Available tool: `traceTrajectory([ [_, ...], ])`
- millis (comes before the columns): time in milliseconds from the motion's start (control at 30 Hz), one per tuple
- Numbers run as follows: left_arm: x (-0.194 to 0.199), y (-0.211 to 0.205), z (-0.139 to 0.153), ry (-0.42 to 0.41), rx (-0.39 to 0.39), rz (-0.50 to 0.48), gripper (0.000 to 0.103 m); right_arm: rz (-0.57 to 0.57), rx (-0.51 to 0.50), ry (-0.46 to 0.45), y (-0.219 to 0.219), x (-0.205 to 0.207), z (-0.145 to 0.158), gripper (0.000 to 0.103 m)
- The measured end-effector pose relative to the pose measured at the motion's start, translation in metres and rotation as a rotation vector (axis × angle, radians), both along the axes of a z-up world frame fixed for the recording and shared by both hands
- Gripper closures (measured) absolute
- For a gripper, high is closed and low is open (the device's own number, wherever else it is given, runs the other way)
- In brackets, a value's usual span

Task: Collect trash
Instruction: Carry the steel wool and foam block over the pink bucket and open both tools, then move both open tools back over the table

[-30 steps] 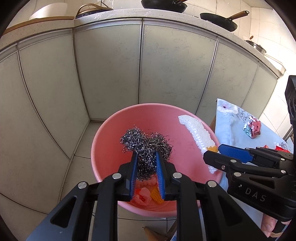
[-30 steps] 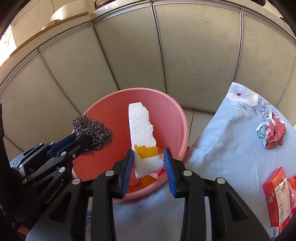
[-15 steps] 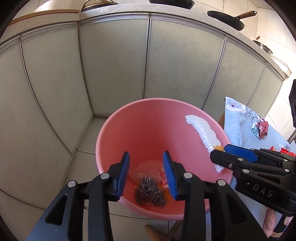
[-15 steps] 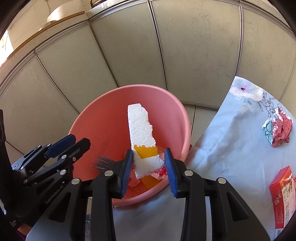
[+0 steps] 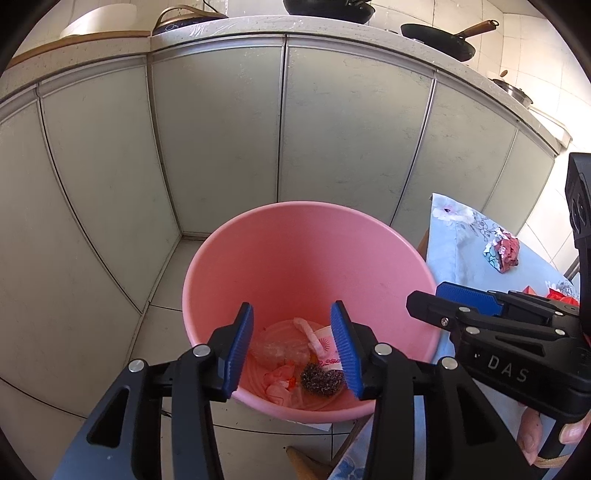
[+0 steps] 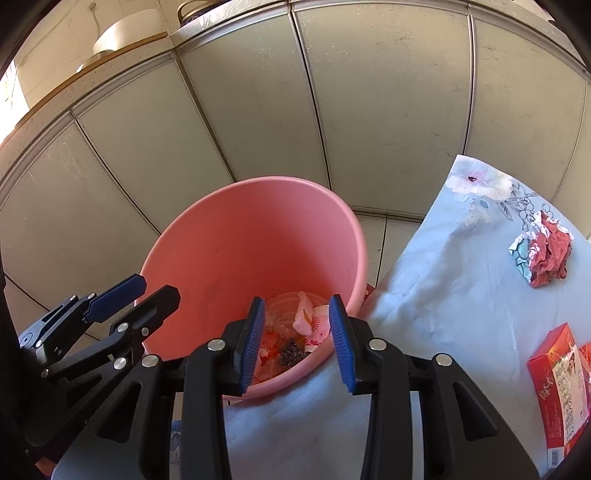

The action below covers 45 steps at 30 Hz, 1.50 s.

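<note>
1. cabinets: pale grey flat-panel kitchen cabinet doors [image 5: 221, 147] stand behind the bucket, under a speckled stone counter [image 5: 332, 33] that carries a black frying pan with a wooden handle [image 5: 447, 40].
2. light blue floral tablecloth [image 6: 443, 288] lies just right of the bucket, its edge touching the bucket's rim.
3. round pink plastic bucket [image 5: 258, 258] sits on the tiled floor in front of the cabinets.
4. left gripper [image 5: 291, 347] hangs over the bucket's near rim, blue pads wide apart, holding nothing.
5. right gripper [image 6: 297, 339] hangs over the bucket's rim on the tablecloth side, blue pads wide apart, holding nothing.
6. red printed cardboard box [image 6: 554, 384] rests on the tablecloth, well right of the bucket.
7. crumpled red and teal wrapper [image 6: 543, 254] lies on the tablecloth, right of the bucket.
8. white foam strip with an orange patch [image 6: 304, 314] lies on the bucket's bottom among other scraps.
9. grey steel wool scrubber ball [image 5: 323, 378] lies on the bucket's bottom, beside the foam.
</note>
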<state>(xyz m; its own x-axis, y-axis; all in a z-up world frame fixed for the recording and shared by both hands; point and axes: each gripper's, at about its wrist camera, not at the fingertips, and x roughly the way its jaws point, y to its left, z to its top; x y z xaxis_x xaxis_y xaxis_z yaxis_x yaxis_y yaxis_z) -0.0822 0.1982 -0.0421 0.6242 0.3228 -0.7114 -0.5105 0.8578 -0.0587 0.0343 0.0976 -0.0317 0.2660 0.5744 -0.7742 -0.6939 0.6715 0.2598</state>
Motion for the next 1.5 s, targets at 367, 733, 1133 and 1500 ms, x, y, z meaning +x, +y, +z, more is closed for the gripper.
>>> traceTrajectory([
  [367, -0.009, -0.018, 0.013, -0.018, 0.009, -0.029, 0.060, -0.037, 0.006, -0.033, -0.026, -0.017, 0.011, 0.066],
  [733, -0.017, -0.045, 0.028, -0.054, 0.004, -0.106, 0.060, -0.062, -0.005, -0.066, -0.071, -0.046, 0.019, 0.066],
  [1133, -0.016, -0.098, 0.032, -0.071, -0.031, -0.286, 0.060, -0.141, -0.039, -0.057, -0.145, -0.083, 0.008, 0.066],
  [1500, 0.001, -0.171, 0.024, -0.057, -0.060, -0.550, 0.060, -0.292, -0.048, -0.082, -0.229, -0.097, 0.009, 0.066],
])
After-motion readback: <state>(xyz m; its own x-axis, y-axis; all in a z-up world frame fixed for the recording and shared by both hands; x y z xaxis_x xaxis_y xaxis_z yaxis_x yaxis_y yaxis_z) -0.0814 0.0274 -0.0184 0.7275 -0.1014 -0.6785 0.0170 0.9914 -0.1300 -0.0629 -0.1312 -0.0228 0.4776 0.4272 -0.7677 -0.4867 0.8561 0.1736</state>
